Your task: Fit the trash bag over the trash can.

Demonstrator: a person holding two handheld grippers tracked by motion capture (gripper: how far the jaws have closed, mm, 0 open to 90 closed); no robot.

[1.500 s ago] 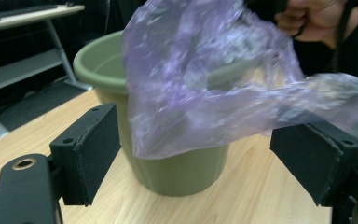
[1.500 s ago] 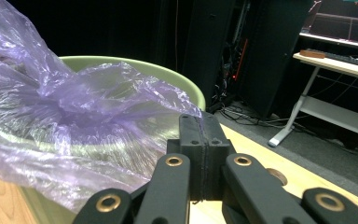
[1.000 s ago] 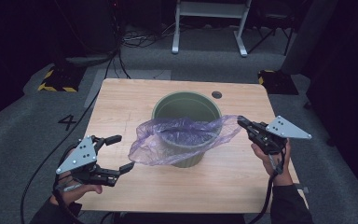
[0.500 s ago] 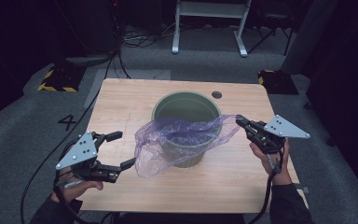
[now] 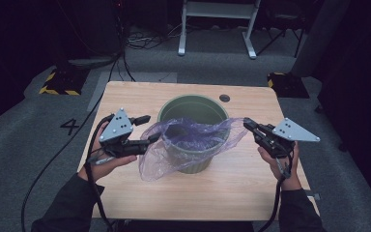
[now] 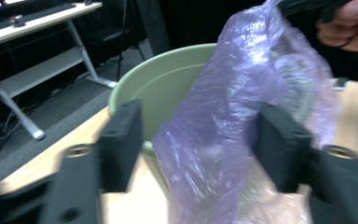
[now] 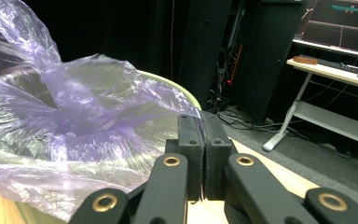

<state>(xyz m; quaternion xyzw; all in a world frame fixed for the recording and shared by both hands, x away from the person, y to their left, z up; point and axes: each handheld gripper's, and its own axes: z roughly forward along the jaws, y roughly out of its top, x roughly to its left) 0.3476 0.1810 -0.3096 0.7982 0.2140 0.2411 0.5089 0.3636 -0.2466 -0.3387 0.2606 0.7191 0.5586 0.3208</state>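
Draping purple bag (image 5: 183,140) over green bin (image 5: 193,108), right tool (image 5: 249,126) pinching its edge

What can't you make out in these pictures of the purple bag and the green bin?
- Inside of the green bin: the high view has the purple bag draped across it.
- Left gripper: its own view is blurred; whether the pads touch the bag is unclear.
- Bag edge in the right gripper: hidden between the shut jaws.
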